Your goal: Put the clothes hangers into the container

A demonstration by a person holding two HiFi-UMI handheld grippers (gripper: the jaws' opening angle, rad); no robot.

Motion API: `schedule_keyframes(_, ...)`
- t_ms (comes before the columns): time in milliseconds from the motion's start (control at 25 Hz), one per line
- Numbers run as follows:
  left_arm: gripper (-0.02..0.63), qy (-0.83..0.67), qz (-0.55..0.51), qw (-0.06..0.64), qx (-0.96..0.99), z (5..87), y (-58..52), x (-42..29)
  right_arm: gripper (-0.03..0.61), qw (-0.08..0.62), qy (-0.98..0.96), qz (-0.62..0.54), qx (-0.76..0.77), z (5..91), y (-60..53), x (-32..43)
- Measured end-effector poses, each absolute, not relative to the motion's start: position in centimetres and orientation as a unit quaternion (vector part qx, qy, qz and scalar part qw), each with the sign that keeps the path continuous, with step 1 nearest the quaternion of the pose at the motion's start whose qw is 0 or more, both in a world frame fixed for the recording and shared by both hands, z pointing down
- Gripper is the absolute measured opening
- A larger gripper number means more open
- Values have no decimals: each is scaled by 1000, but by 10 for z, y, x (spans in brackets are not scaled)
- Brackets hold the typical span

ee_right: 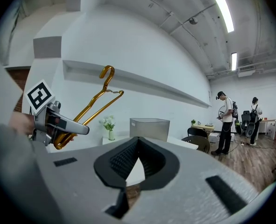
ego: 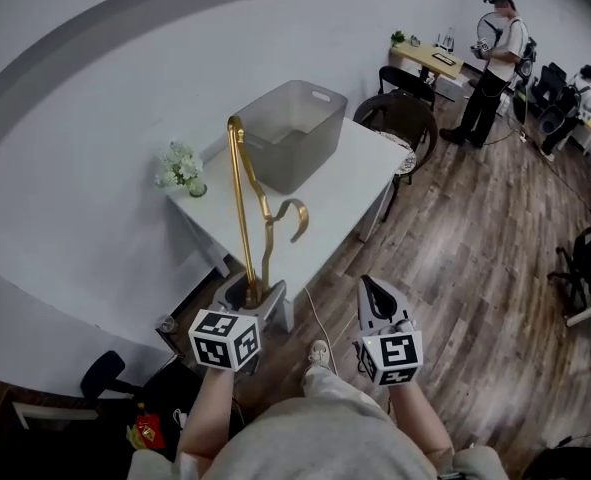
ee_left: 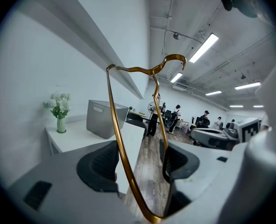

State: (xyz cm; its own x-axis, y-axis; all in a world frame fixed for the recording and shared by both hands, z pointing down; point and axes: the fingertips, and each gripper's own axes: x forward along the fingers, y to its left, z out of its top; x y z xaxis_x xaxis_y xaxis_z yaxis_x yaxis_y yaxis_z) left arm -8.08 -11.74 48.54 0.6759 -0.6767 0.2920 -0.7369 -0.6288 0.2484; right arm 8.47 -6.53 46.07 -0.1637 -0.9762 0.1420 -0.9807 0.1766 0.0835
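Note:
A gold clothes hanger [ego: 243, 208] stands upright out of my left gripper [ego: 252, 293], which is shut on its lower end. It is held in the air in front of the white table [ego: 340, 193]. In the left gripper view the hanger [ee_left: 116, 143] runs up between the two pads, its hook at the top. The grey container [ego: 293, 133] sits open at the table's far end, beyond the hanger, and looks empty. My right gripper [ego: 375, 290] hovers beside the left one, shut with nothing in it. The right gripper view shows the hanger [ee_right: 88, 106] at its left and the container [ee_right: 149, 127] ahead.
A small vase of white flowers [ego: 180, 166] stands at the table's left corner by the wall. A dark chair [ego: 400, 118] is at the table's far right end. A person [ego: 495, 63] stands by desks further back on the wooden floor.

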Motion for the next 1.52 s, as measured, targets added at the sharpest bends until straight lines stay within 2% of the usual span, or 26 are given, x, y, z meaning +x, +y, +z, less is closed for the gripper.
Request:
schedule_keyframes(840,268,-406,99,178,891,463,-327,-2,3,87,-790,12,607,448,-253,160)
schedule_keyframes(1520,270,-398,158,169,888,456,-431,38,3,90,-818,16,568,451,-313,178)
